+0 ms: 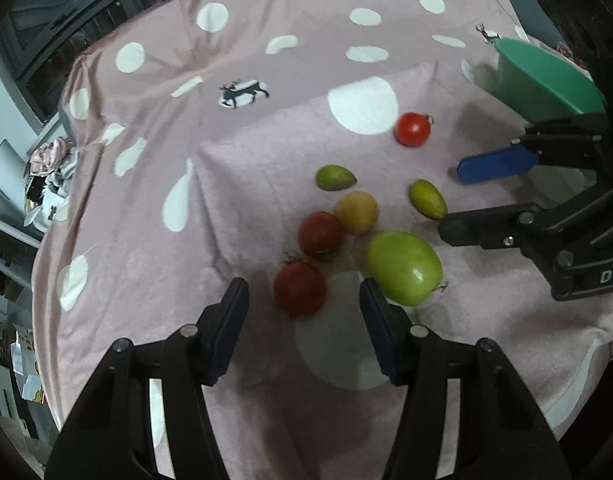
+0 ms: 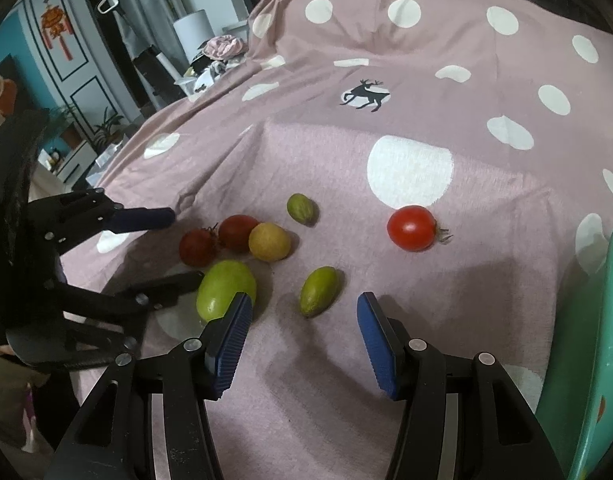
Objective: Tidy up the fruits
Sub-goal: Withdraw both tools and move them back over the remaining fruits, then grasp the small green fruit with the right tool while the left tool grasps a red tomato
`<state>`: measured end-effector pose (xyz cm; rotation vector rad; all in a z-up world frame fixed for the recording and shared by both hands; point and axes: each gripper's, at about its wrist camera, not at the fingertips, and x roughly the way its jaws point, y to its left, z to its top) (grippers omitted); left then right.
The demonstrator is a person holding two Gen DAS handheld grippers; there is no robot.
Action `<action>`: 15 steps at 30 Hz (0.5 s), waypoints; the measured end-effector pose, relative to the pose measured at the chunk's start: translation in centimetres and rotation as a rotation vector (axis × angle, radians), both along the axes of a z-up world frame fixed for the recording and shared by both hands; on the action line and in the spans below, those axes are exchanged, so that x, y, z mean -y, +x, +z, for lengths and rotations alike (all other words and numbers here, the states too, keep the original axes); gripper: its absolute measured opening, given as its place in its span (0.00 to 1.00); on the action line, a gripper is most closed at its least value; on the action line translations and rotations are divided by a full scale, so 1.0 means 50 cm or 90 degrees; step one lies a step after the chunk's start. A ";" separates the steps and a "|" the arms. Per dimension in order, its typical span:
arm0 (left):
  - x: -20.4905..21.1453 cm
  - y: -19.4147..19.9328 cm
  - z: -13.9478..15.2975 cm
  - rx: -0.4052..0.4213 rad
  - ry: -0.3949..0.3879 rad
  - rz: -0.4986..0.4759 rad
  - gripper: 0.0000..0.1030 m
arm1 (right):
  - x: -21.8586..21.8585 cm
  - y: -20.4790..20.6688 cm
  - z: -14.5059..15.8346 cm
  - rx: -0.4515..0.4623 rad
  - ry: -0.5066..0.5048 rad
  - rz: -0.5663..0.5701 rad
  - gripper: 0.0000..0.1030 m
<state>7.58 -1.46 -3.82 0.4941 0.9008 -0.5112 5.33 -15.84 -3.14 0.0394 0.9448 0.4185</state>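
Green bowl cut off at frame edge, contents unseen. Fruits lie loose on the pink spotted cloth: the lone red tomato apart, the large green fruit partly behind a pad in the right view. Left claw and right claw both gape, empty.

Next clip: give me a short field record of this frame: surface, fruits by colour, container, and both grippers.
surface: pink polka-dot cloth
red fruits: lone tomato; two darker red ones in the cluster
green fruits: large one; two small ovals
yellow fruit: one, touching a red one
container: green bowl, no fruit visible inside
left gripper: open, empty, before a dark red fruit
right gripper: open, empty, before a small oval
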 end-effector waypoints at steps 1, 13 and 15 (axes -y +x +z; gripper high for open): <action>-0.001 0.006 -0.003 -0.006 0.000 0.007 0.55 | 0.000 0.001 0.001 0.000 0.000 0.000 0.55; 0.007 0.027 -0.019 -0.063 -0.052 0.017 0.43 | -0.001 0.020 -0.009 -0.011 0.001 0.004 0.55; 0.005 0.027 -0.019 -0.066 -0.060 0.024 0.42 | -0.003 0.022 -0.012 -0.018 0.005 0.007 0.54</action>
